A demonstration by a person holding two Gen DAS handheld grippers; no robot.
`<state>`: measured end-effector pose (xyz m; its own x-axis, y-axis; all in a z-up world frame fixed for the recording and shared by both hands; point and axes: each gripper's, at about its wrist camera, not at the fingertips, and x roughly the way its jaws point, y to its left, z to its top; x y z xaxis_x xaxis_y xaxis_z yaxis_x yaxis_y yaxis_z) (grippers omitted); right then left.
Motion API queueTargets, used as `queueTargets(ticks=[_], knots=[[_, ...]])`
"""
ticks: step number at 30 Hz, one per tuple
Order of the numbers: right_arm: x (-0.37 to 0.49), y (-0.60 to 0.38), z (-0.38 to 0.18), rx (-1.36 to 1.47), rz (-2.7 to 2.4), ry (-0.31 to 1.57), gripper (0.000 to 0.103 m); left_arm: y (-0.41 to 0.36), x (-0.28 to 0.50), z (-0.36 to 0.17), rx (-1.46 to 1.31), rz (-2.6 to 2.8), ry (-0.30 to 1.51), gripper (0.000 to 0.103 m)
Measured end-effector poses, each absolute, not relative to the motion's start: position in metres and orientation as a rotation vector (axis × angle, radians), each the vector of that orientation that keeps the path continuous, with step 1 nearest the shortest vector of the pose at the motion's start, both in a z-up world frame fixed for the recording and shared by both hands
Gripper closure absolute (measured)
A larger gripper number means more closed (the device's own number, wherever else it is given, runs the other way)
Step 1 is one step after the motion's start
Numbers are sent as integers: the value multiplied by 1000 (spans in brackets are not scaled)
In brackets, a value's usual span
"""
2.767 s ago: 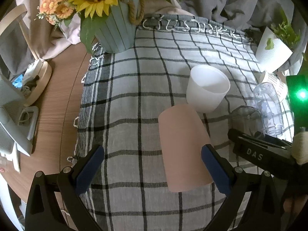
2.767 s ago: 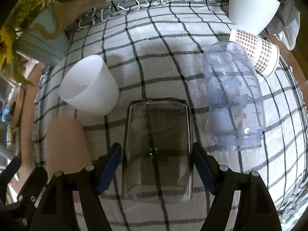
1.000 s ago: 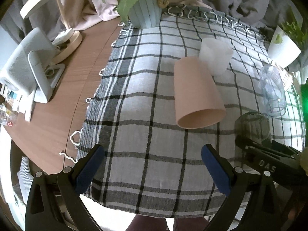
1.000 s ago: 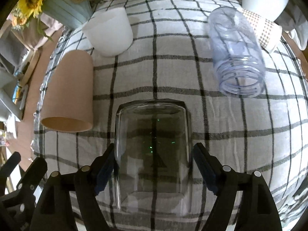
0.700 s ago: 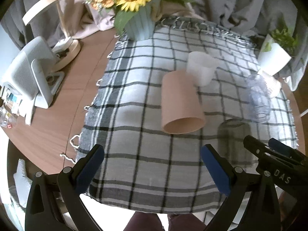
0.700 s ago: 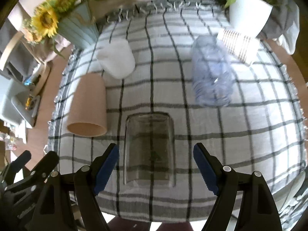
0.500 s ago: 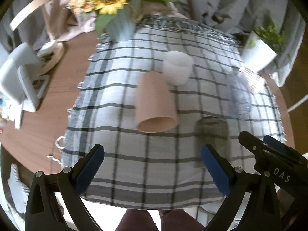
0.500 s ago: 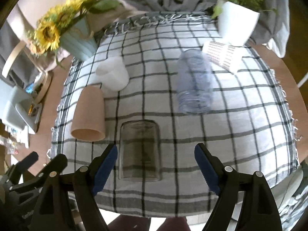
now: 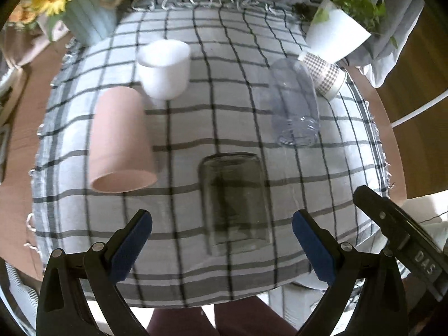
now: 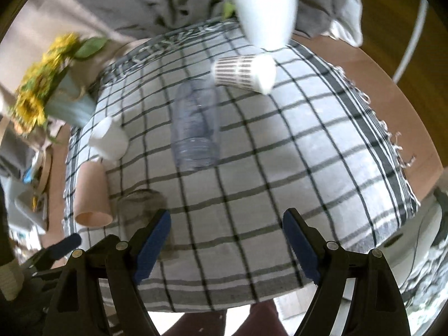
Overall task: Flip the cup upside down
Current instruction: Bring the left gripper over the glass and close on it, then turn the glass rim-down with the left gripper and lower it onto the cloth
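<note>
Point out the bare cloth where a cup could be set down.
Biggest bare patch: the cloth's right side, between the clear jar and the fringed edge, below the checked cup. Also the middle, between white cup and jar. Crowded on the left: pink cup, white cup and smoked glass sit close.

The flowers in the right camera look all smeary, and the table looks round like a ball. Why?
Right wrist view: motion blur smears the sunflowers and the clear jar. Both views: the fisheye lens bulges the checked cloth into a dome. Left wrist view: a bit sharper, though the white cup is soft.
</note>
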<state>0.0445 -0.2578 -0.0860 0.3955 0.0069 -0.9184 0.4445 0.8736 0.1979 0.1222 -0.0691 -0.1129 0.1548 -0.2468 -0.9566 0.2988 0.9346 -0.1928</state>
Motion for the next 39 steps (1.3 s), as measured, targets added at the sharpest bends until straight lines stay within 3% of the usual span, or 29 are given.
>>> queueTargets(ticks=[6, 13, 19, 25, 39], knots=[[38, -280, -91, 512, -350, 1131, 21, -92, 140, -134, 51, -412, 1440, 2], [40, -292, -103, 546, -381, 1156, 21, -107, 159, -162, 56, -404, 1528, 12], [45, -295, -111, 560, -383, 1173, 21, -114, 170, -174, 63, -370, 1557, 14], [48, -293, -114, 564, -381, 1183, 21, -116, 176, -181, 87, -338, 1581, 36], [52, -292, -105, 559, -364, 1159, 21, -112, 184, -147, 55, -370, 1481, 36]])
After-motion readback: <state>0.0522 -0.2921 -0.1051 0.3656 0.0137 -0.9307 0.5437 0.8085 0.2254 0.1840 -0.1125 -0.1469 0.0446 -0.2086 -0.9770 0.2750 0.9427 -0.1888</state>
